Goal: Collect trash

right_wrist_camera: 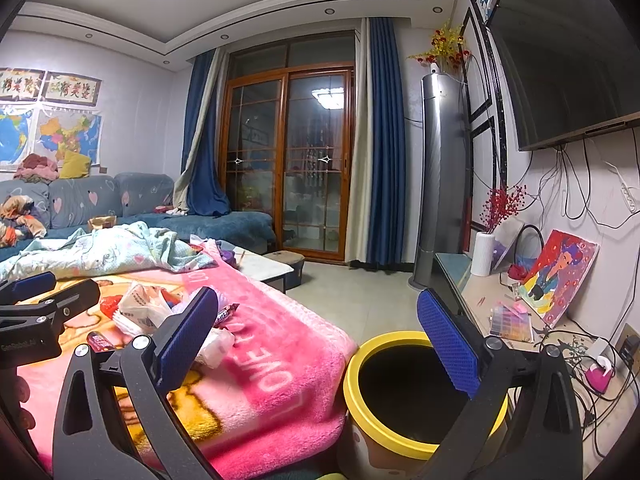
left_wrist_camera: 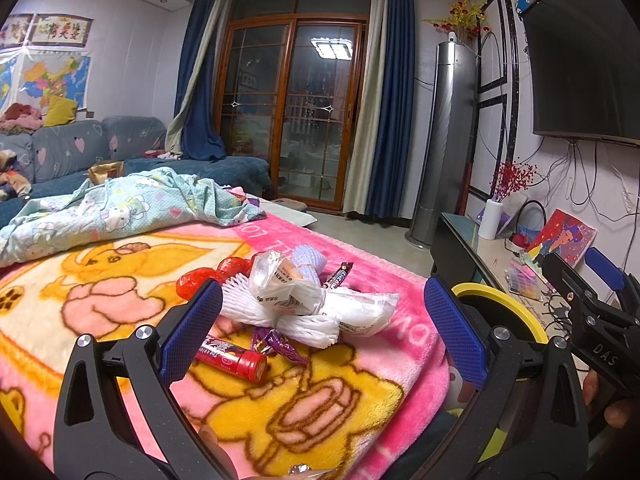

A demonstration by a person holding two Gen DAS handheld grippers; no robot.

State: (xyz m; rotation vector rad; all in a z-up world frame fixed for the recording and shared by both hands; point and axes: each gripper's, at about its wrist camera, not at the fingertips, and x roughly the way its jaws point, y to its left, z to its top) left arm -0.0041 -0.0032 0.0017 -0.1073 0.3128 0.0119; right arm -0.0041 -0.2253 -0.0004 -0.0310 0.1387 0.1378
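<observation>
A heap of trash lies on the pink cartoon blanket (left_wrist_camera: 120, 304): white foam fruit nets (left_wrist_camera: 276, 312), a clear plastic wrapper (left_wrist_camera: 276, 280), a red wrapper (left_wrist_camera: 200, 282), a dark candy bar wrapper (left_wrist_camera: 338, 276), a purple wrapper (left_wrist_camera: 280, 346) and a red tube (left_wrist_camera: 236, 362). My left gripper (left_wrist_camera: 324, 324) hangs open just in front of the heap, nothing between its fingers. A yellow-rimmed bin (right_wrist_camera: 400, 396) stands on the floor by the blanket's right edge. My right gripper (right_wrist_camera: 320, 332) is open above the bin's near side. The trash heap (right_wrist_camera: 148, 312) shows at left in the right wrist view.
A light blue patterned quilt (left_wrist_camera: 120, 208) is bunched at the blanket's far side, with a blue sofa (left_wrist_camera: 80, 152) behind. A low TV cabinet (right_wrist_camera: 520, 320) with cables, a vase and a painting runs along the right wall. Tiled floor (right_wrist_camera: 360, 292) stretches toward the glass door.
</observation>
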